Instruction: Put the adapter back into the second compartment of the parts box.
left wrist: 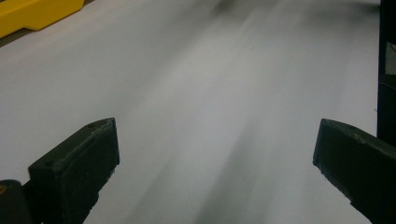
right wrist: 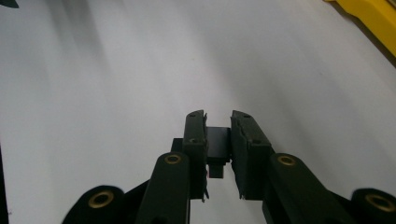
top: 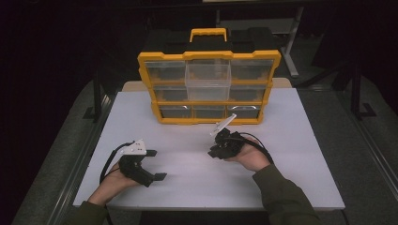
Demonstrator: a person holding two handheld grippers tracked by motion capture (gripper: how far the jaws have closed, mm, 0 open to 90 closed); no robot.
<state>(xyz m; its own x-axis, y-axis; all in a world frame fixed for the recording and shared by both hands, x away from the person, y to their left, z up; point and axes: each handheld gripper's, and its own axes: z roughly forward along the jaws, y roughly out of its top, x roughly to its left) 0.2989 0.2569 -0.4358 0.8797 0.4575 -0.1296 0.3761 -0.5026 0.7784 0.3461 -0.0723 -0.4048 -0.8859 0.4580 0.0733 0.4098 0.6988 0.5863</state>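
Work on the drawer box not yet begun
Left gripper (top: 151, 165) jaws wide apart, right gripper (top: 217, 151) jaws nearly together on nothing — both low over the surface (top: 291, 154), the drawer box (top: 209, 86) beyond, one drawer (top: 208, 75) pulled out.

White table (top: 300, 154) — dark room.

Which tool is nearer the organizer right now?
Right. The right tool sits just short of the organizer, below its bottom drawers; the left tool is farther back, off to the left.
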